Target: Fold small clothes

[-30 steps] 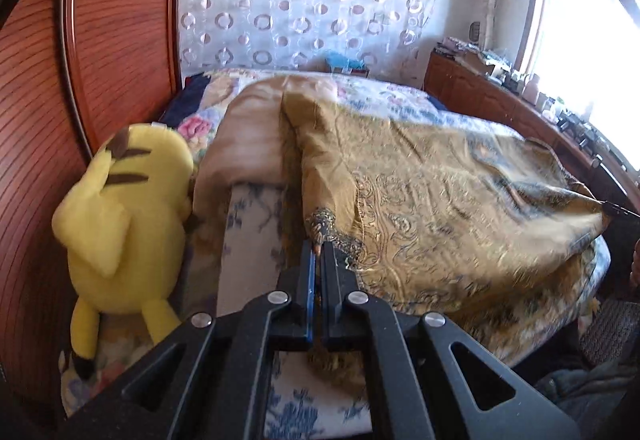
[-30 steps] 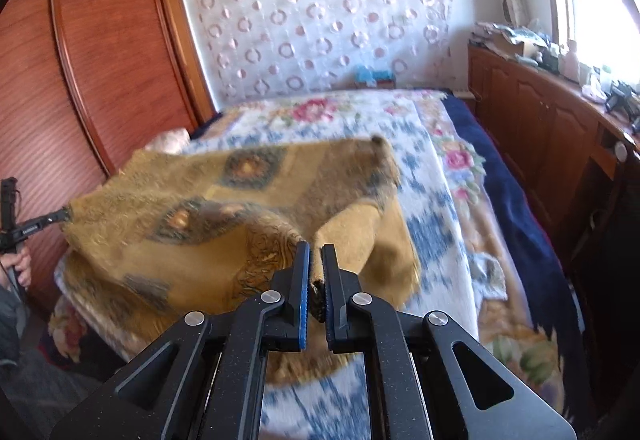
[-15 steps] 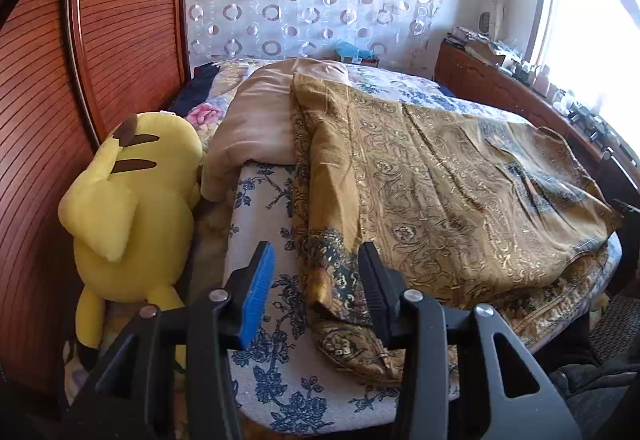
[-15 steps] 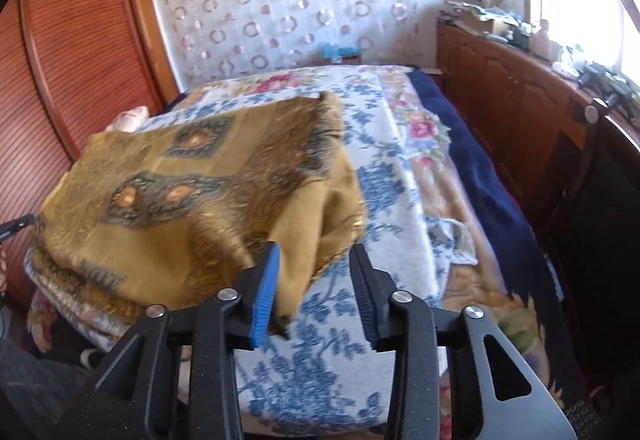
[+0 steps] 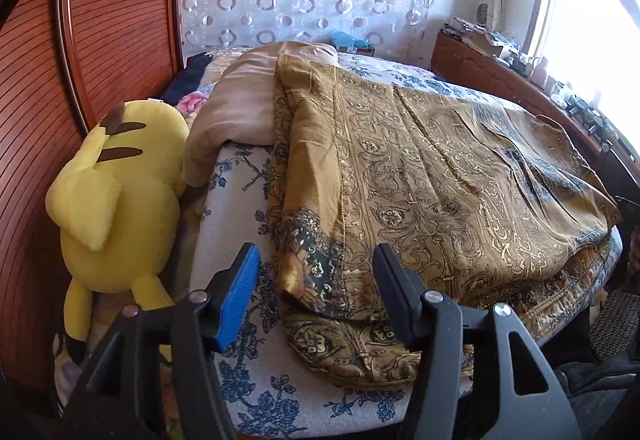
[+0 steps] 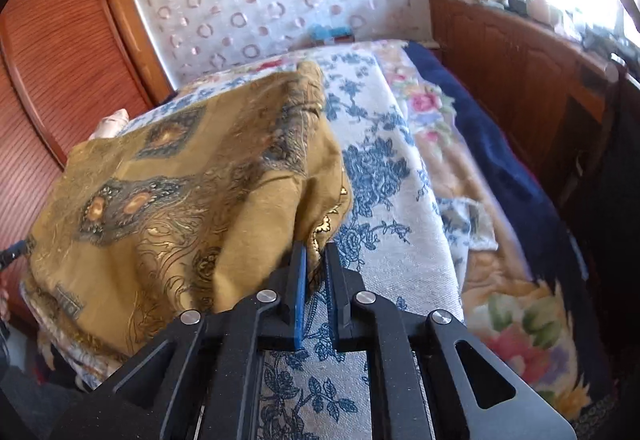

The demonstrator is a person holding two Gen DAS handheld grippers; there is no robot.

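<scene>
A mustard-gold patterned garment (image 5: 420, 180) lies folded over on the blue-flowered bed sheet (image 5: 240, 208). My left gripper (image 5: 316, 256) hovers over the garment's near left corner. Its jaws are opening, and the corner lies below and between them without touching the pads. In the right wrist view the same garment (image 6: 192, 192) is heaped to the left on the sheet (image 6: 380, 168). My right gripper (image 6: 315, 250) is shut on the garment's near right corner, a gold fold pinched between its blue pads.
A yellow plush toy (image 5: 116, 200) leans against the wooden wardrobe (image 5: 100, 20) left of the bed. A beige blanket (image 5: 240, 108) lies beyond the garment. A navy and floral blanket (image 6: 480, 144) covers the bed's right side, beside a wooden cabinet (image 6: 520, 80).
My left gripper opened and let go of the garment's corner, which now lies on the bed. My right gripper opened, sank lower and shut again on the right corner.
</scene>
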